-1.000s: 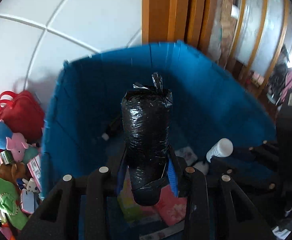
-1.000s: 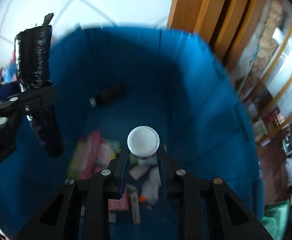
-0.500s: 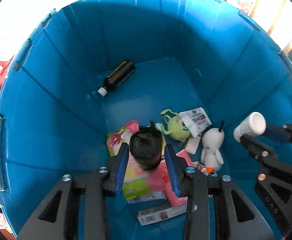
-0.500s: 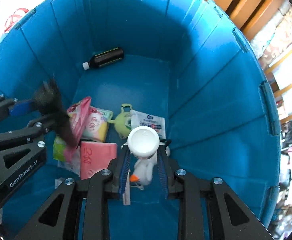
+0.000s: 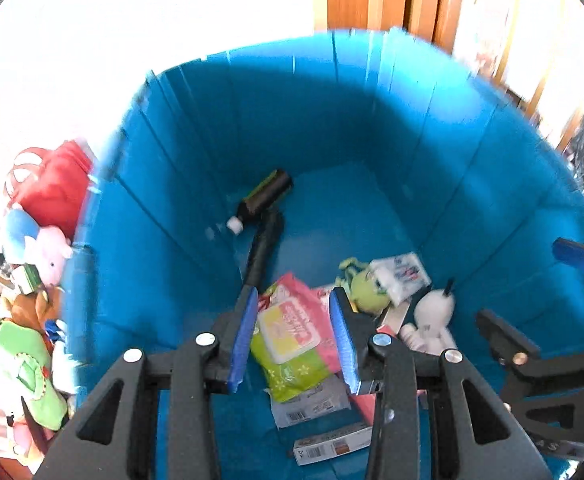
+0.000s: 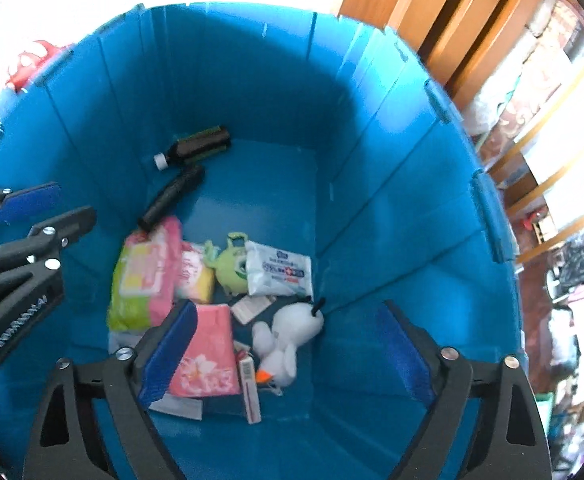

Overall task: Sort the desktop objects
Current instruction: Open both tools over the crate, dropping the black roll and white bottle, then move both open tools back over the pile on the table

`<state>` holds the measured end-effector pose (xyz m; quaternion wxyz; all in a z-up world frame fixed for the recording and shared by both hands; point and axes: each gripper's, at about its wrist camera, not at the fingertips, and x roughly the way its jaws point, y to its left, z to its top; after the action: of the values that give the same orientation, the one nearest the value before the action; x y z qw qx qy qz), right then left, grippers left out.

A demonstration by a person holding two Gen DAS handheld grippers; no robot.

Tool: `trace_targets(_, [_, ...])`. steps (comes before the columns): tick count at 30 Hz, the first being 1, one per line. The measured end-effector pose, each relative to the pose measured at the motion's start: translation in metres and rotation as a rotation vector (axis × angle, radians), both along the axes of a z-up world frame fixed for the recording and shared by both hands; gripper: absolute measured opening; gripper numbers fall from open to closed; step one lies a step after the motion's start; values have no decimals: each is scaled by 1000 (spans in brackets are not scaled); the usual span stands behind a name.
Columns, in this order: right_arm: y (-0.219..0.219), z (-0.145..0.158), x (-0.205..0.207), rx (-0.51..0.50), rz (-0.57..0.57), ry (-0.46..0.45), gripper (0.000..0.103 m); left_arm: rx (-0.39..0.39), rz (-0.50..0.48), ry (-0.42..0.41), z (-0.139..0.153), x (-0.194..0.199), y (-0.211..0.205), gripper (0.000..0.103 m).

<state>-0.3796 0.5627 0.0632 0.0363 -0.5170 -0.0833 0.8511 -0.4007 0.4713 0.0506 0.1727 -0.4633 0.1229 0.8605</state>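
Both grippers hang open and empty over the blue bin [image 5: 371, 128], also in the right wrist view [image 6: 391, 208]. My left gripper [image 5: 293, 336] has its jaws apart; my right gripper [image 6: 288, 356] is spread wide. The black wrapped cylinder [image 5: 263, 250] lies on the bin floor beside a dark bottle [image 5: 266, 196]; both show in the right wrist view, cylinder [image 6: 172, 196], bottle [image 6: 200, 146]. I cannot make out the white-capped bottle among the items on the floor.
On the bin floor lie wipe packs [image 6: 144, 276], a pink pack [image 6: 208, 352], a green plush [image 6: 234, 266], a white plush [image 6: 292, 332], a tissue pack [image 6: 282, 270]. Plush toys [image 5: 44, 248] and a red bag [image 5: 56, 184] sit left of the bin. Wooden furniture [image 6: 431, 12] stands behind.
Both grippers opened and let go: the black cylinder now lies on the bin floor by the dark bottle, and the white-capped bottle has left the right gripper. Both grippers pulled back slightly.
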Motion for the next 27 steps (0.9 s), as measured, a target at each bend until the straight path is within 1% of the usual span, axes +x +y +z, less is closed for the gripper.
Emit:
trace_targets(1, [-1,7,6,0,1,29,96,11,-3,32,10,7,-4,36])
trace_targets(2, [-2,5,4,-2,-1,51,96,19,-6,64,19,14,-9,36])
trace_targets(5, [-9,24,21,-29,7,146,98,71,-2,159,45,39,-28,36])
trace_targets(7, [-19,40,36,-50,21,217,102,115,15,214,61,56,-47,39])
trace_targets(8, [-24,47,42,-57,24,254,102,133,24,240,68,63,-57,49])
trace_targets(9, [-32,55,52,-64,32,301,102,143,42,277,75,71,-68,56])
trace_targets(10, [-38,63,58,-70,37,335,102,147,58,320,83,81,-79,69])
trace_targets(11, [-43,70,66,-74,35,376,102,153,71,362,86,90,-89,75])
trace_targets(12, [-52,77,76,-96,42,426,103,157,91,408,91,99,-102,77])
trace_targets(14, [-66,88,90,-129,57,488,103,165,123,473,96,114,-125,78])
trace_targets(15, [-76,93,100,-154,73,536,103,178,144,514,98,121,-139,78])
trace_targets(16, [-82,95,106,-170,86,563,103,192,177,563,98,129,-154,78])
trace_targets(18, [-102,98,120,-215,119,629,103,194,257,631,96,138,-185,80])
trace_targets(19, [-110,99,125,-236,138,654,103,194,295,648,95,140,-203,80])
trace_targets(21, [-131,102,137,-272,174,706,103,193,348,657,90,145,-235,81])
trace_targets(22, [-144,102,143,-295,194,741,103,189,374,652,87,146,-252,81])
trace_targets(25, [-175,97,153,-355,246,799,103,160,460,635,71,151,-302,81])
trace_targets(27, [-200,90,155,-382,299,799,103,123,536,621,57,157,-336,81])
